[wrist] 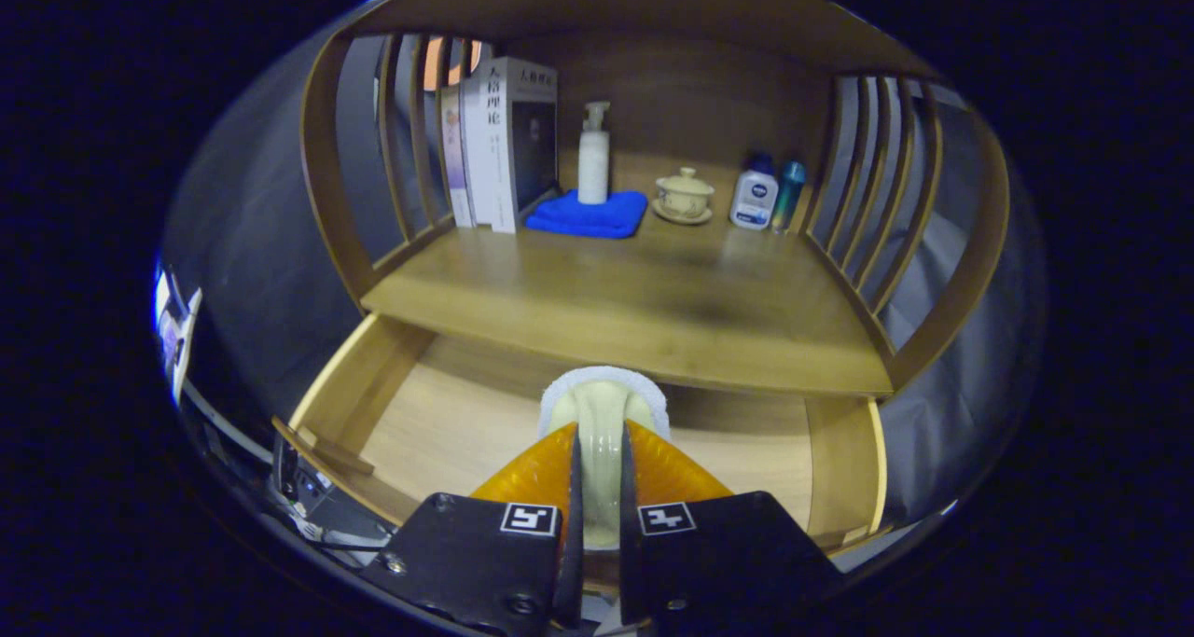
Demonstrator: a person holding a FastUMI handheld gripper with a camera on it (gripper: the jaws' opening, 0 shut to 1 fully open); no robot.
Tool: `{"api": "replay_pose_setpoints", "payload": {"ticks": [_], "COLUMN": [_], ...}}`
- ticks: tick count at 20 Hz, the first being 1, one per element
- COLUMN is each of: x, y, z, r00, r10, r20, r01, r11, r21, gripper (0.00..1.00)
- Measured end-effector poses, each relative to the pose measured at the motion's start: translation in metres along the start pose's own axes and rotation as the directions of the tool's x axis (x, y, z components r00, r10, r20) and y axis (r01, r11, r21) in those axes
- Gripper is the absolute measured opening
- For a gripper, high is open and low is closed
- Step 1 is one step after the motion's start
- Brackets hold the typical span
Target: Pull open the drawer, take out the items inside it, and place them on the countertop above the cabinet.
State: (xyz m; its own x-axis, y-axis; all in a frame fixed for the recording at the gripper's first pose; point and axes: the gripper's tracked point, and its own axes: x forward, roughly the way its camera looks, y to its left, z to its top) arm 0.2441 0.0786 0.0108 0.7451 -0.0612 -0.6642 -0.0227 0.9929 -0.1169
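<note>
Gripper view, fingers (pixel 597 488) clamping brush (pixel 602 413) over open drawer (pixel 373 385)

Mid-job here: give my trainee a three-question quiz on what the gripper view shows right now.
1. True or false: the drawer is pulled open.
2. What do the tongs hold? A) pale brush with a white pad B) book C) lidded cup
3. Fill in: the pump bottle stands on a folded blue ____.

Key: 1 true; 2 A, the brush is pinched between both fingers above the drawer; 3 cloth.
</note>
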Motion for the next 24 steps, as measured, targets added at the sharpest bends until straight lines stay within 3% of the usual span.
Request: {"api": "replay_pose_setpoints", "payload": {"ticks": [4,13,24], "x": [0.002,0.065,0.114], "y": [-0.012,-0.034,-0.04], "z": [0.035,0.101,0.117], "r00": [0.999,0.996,0.987], "r10": [-0.019,-0.061,-0.056], "r20": [0.04,0.061,0.148], "r01": [0.018,0.049,0.019], "r11": [0.999,0.981,0.97], "r21": [0.042,0.188,0.243], "gripper": [0.18,0.19,0.19]}}
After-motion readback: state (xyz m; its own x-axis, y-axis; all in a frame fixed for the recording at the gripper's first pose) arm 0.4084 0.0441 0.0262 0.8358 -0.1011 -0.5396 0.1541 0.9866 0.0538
